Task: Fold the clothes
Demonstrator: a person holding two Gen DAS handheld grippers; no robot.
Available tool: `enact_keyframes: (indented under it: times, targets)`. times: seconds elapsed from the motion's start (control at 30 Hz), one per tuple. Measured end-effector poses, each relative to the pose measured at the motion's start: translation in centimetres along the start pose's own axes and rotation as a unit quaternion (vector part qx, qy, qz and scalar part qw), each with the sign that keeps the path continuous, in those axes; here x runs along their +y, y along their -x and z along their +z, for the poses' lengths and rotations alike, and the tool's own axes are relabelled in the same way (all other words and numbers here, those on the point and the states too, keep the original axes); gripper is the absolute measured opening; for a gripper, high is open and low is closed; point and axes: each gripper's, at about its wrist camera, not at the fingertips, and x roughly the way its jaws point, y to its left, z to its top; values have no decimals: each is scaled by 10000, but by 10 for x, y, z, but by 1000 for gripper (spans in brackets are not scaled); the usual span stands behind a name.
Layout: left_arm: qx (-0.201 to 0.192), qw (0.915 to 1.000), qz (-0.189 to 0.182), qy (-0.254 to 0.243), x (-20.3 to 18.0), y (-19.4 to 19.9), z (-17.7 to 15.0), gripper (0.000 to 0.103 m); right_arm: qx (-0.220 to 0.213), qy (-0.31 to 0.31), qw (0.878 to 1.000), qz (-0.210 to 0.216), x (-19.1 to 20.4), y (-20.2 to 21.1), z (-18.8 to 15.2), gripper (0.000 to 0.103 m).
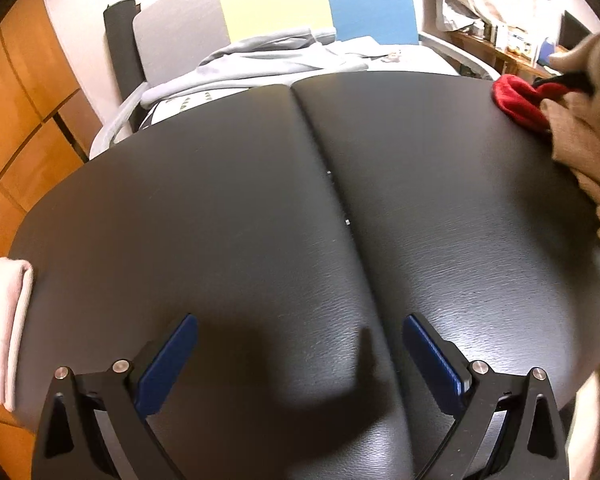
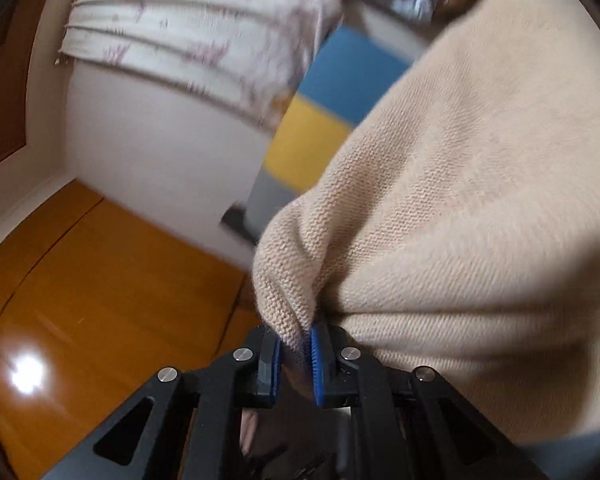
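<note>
Looking down from the left wrist view, the left gripper (image 1: 300, 360) hangs over a black padded table with a textured vinyl surface (image 1: 228, 208), its blue-padded fingers (image 1: 168, 364) spread wide with nothing between them. A seam (image 1: 332, 184) runs from the far edge of the table toward the near side, passing between the two fingers. At the near left edge of the table lies a folded pale pink cloth (image 1: 4, 320), its rounded fold facing the table's middle. At the far right, a beige knitted garment (image 1: 584, 136) hangs bunched at the edge of the view, and just to its left a red fabric item (image 1: 516, 100) rests on the table's far right corner; a dark object touches it, but what it is cannot be told. Beyond the table's far edge, a grey sweatshirt-like garment (image 1: 268, 60) lies crumpled on a light surface, with a panel of grey, yellow and blue sections (image 1: 276, 4) standing behind it. Orange wooden flooring (image 1: 24, 112) shows at the left.

In the right wrist view, the right gripper (image 2: 296, 360) has its jaws drawn narrow and clamped on a pinched fold of the beige knitted garment (image 2: 480, 220), which fills the right half of the picture and drapes away from the pads (image 2: 318, 364). To the left, the orange flooring (image 2: 100, 280) and a white wall (image 2: 160, 152) appear, blurred. A white patterned curtain (image 2: 188, 20) hangs at the far top, and the yellow and blue panel (image 2: 324, 120) shows between curtain and garment.
</note>
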Motion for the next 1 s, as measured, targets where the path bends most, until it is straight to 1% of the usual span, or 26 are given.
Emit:
enact_keyframes:
  times: [0.07, 0.17, 0.3, 0.33, 0.4, 0.43, 0.47, 0.5, 0.6, 0.63, 0.7, 0.77, 0.83, 0.87, 0.93, 0.97, 1.0]
  targets:
    - [-2, 10000, -58, 34, 2, 1, 2, 103, 302, -114, 9990, 293, -4, -32, -27, 11]
    - [35, 9999, -90, 143, 8, -1, 3, 103, 762, -443, 9947, 537, -18, -80, -69, 11]
    - [169, 9993, 6, 321, 19, -7, 0, 103, 1201, -847, 9878, 523, -45, -130, -130, 11]
    - [208, 9991, 25, 364, 22, -9, -1, 103, 1308, -868, 9867, 426, -50, -139, -142, 14]
    - [316, 9984, 42, 470, 25, -14, -3, 103, 1533, -610, 9863, -29, -52, -152, -167, 14]
    - [350, 9981, 32, 513, 27, -17, -3, 103, 1524, -249, 9878, -208, -44, -152, -172, 17]
    - [372, 9978, -1, 545, 27, -19, -3, 103, 1495, 268, 9873, -467, -30, -149, -175, 27]
    - [380, 9977, -40, 566, 27, -20, -3, 103, 1469, 583, 9851, -675, -19, -145, -177, 28]
    - [372, 9975, -232, 561, 21, -22, 1, 103, 1218, 1425, 9738, -1291, 13, -121, -179, 32]
    - [369, 9975, -302, 525, 18, -23, 4, 103, 1086, 1602, 9709, -1413, 22, -111, -178, 33]
    - [350, 9977, -430, 403, 9, -22, 8, 103, 748, 1908, 9623, -1791, 35, -85, -171, 38]
    - [331, 9979, -467, 306, 1, -23, 13, 103, 398, 2086, 9503, -2277, 43, -57, -154, 41]
    - [384, 9976, -499, 297, -3, -28, 19, 103, 224, 2083, 9408, -2664, 48, -41, -148, 46]
    - [436, 9971, -541, 314, -5, -31, 22, 103, 168, 2055, 9317, -2990, 42, -31, -142, 47]
    - [585, 9951, -673, 420, -8, -34, 28, 103, 150, 1955, 9151, -3524, 33, -3, -142, 47]
    - [622, 9939, -761, 493, -8, -33, 30, 103, 106, 1797, 9046, -3864, 27, 8, -138, 47]
    - [621, 9928, -861, 562, -6, -30, 32, 103, -7, 1653, 9005, -4023, 20, 18, -133, 47]
